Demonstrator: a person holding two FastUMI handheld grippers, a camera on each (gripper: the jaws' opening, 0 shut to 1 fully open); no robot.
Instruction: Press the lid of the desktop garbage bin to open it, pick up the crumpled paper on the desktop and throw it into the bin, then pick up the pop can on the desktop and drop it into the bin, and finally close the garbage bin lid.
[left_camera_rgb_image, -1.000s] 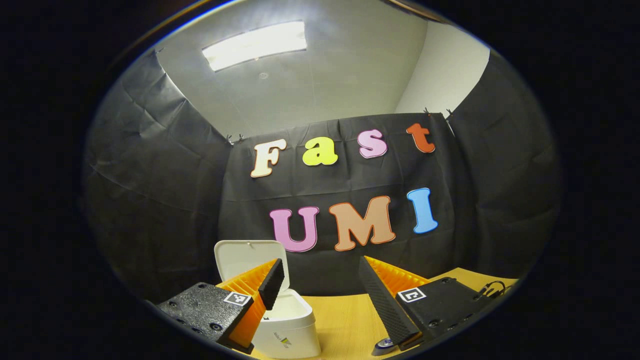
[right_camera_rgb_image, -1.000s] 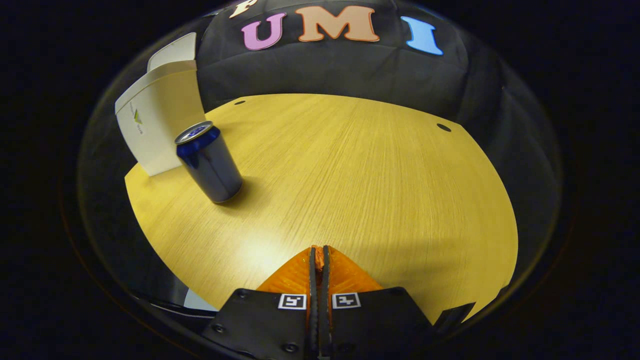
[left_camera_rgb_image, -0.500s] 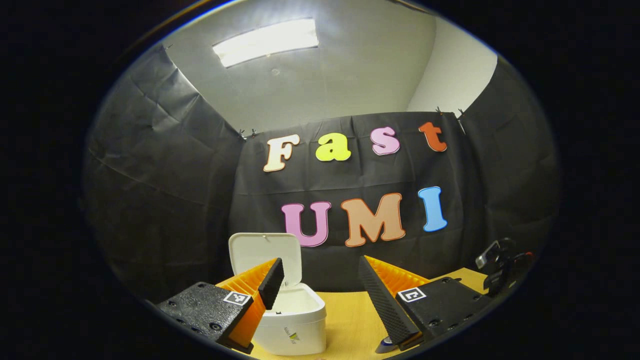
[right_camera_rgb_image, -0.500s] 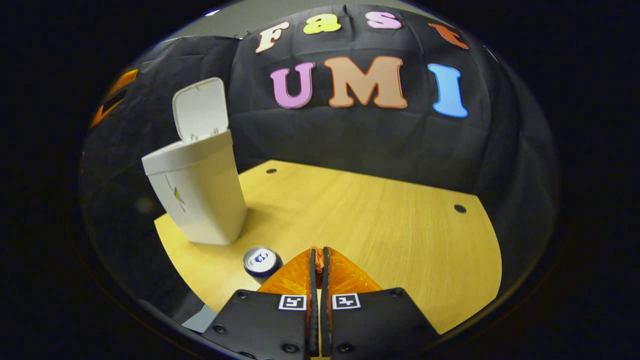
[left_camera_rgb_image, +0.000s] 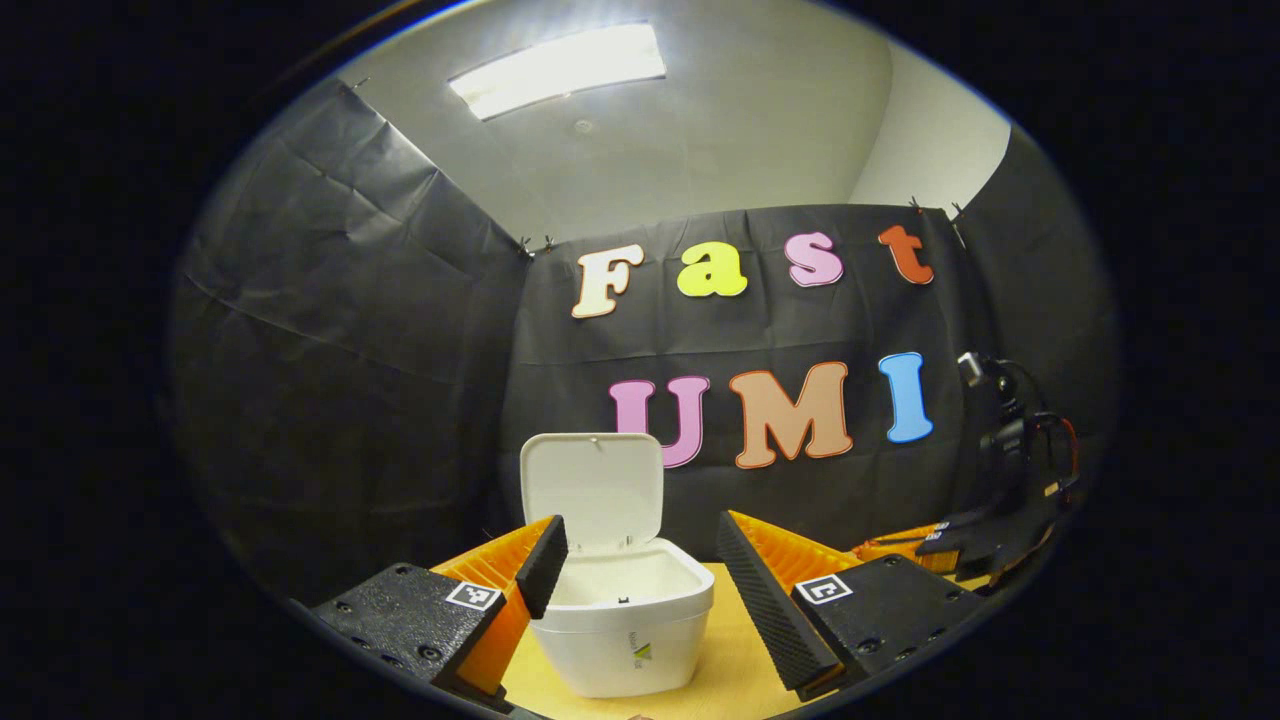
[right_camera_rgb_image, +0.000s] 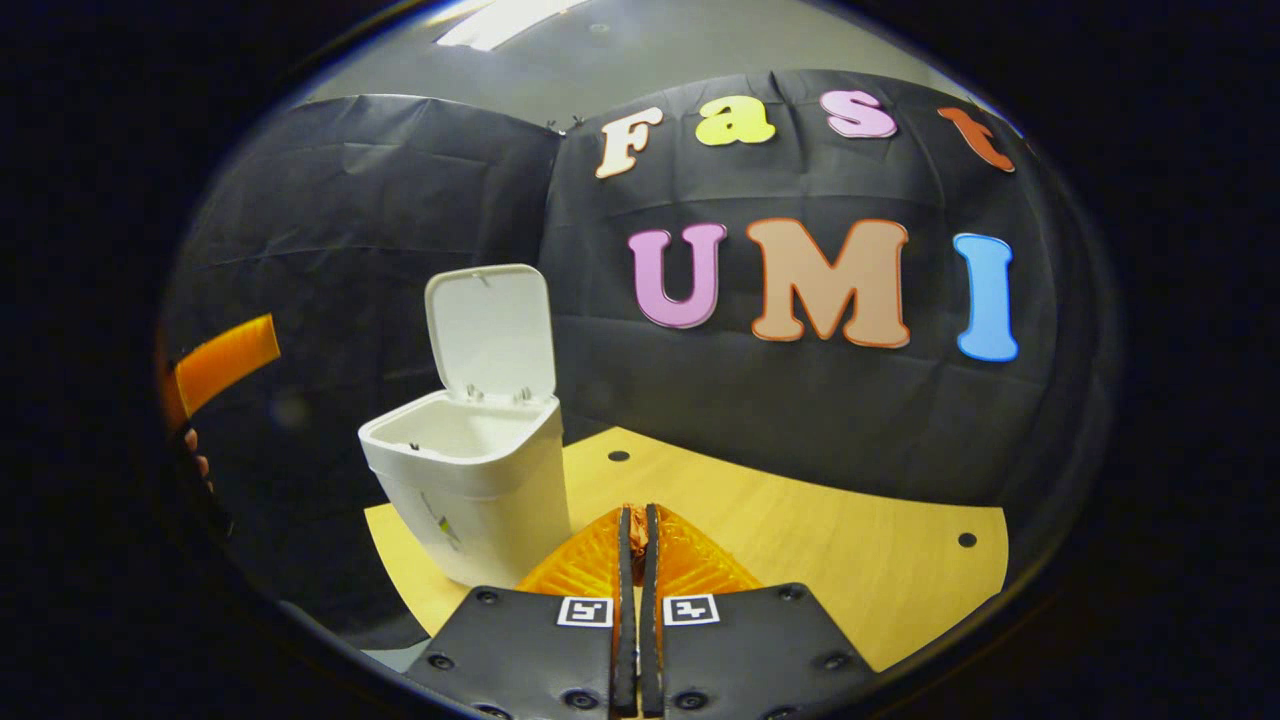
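Left gripper (left_camera_rgb_image: 640, 575): fingers spread wide, nothing between them, nothing touched; held above the wooden desktop (left_camera_rgb_image: 735, 665), aimed at the white desktop garbage bin (left_camera_rgb_image: 622, 630) seen in the gap just ahead. Right gripper (right_camera_rgb_image: 637, 520): fingers clenched pad to pad, nothing visibly grasped; seen also at the right edge of the left gripper view (left_camera_rgb_image: 905, 545), well apart from the bin. Bin upright on the desktop (right_camera_rgb_image: 800, 540), long axis vertical, mouth facing up; in the right gripper view bin (right_camera_rgb_image: 475, 490) just ahead and left of the fingertips. Lid (left_camera_rgb_image: 592, 490) swung up on its rear hinge, standing near vertical behind the opening, inner face toward the camera; lid (right_camera_rgb_image: 490, 330) likewise raised. Interior contents not discernible. Black cloth wall (right_camera_rgb_image: 800, 420) behind the desktop; ceiling light (left_camera_rgb_image: 557, 68) overhead; nothing between either gripper and the bin mouth.
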